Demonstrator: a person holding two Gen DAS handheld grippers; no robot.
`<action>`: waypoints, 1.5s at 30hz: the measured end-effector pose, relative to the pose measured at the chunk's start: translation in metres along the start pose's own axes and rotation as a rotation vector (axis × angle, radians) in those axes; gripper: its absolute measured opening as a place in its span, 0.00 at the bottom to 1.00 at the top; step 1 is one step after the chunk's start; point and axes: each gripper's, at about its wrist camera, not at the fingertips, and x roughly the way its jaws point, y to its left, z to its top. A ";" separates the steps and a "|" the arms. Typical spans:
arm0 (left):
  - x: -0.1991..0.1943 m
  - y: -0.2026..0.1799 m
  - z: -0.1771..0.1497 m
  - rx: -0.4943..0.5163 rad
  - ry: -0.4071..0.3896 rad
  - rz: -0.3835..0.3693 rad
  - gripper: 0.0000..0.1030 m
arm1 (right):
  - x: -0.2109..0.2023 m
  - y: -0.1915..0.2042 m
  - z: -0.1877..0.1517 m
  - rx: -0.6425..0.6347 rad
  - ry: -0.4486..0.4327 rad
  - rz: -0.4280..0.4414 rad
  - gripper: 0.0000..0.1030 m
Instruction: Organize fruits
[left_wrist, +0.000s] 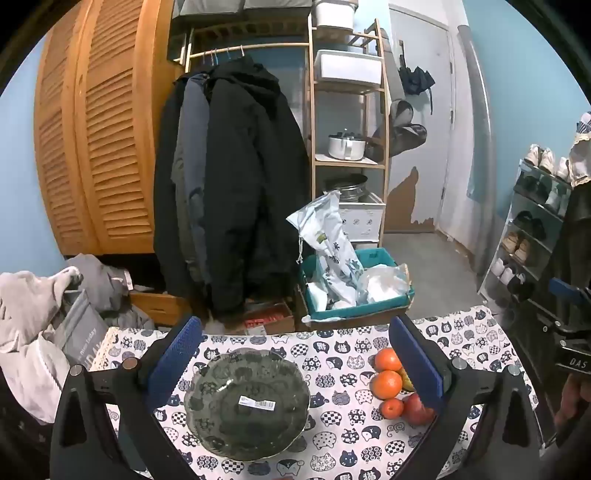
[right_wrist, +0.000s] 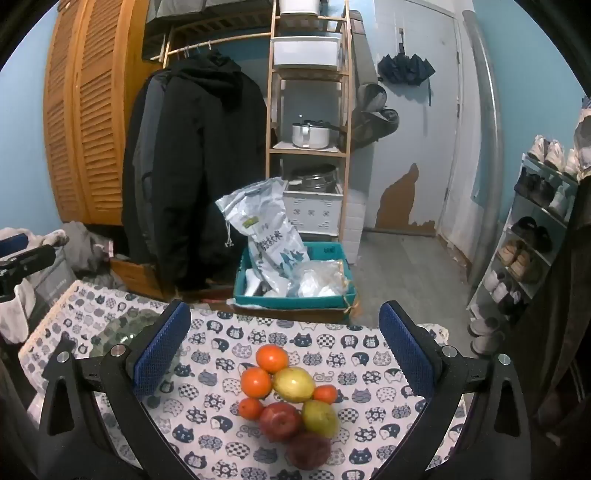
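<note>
**Both tongs open above the cat-print table**

Left tongs, seen from their own wrist camera, stand with the blue-padded fingers spread wide and nothing between them. They hover over a dark green patterned glass bowl with a scalloped rim, which sits on the white tablecloth printed with blue cats. A white barcode sticker lies inside the bowl. Just right of the bowl, near the right-hand finger, is the cluster of fruits: two larger oranges, a small orange and a red apple, partly hidden behind the finger. Beyond the table hang black coats beside a louvred wooden wardrobe door, with a teal cardboard box of bags on the floor.

From the right wrist camera, the right tongs are likewise wide apart and hold nothing; their blue pads flank the fruit pile without touching it. The pile sits on the same cloth, the pieces touching one another: an orange at the far end, a second orange beside a yellow lemon, two small oranges at either side, the red apple, a green pear and a dull reddish fruit nearest the camera. The green bowl shows to the left, partly behind the left-hand finger. A white rice bag leans out of the teal box, and a shoe rack stands at the right wall.
</note>
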 end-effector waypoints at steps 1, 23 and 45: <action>0.000 0.000 0.000 0.001 0.005 0.002 0.99 | 0.000 0.000 0.000 0.001 0.000 -0.001 0.97; 0.002 -0.002 0.000 0.010 -0.006 0.013 0.99 | 0.000 0.001 0.000 -0.012 -0.002 -0.010 0.97; -0.002 -0.003 -0.006 0.001 -0.011 0.014 0.99 | 0.000 0.002 0.000 -0.017 -0.002 -0.013 0.97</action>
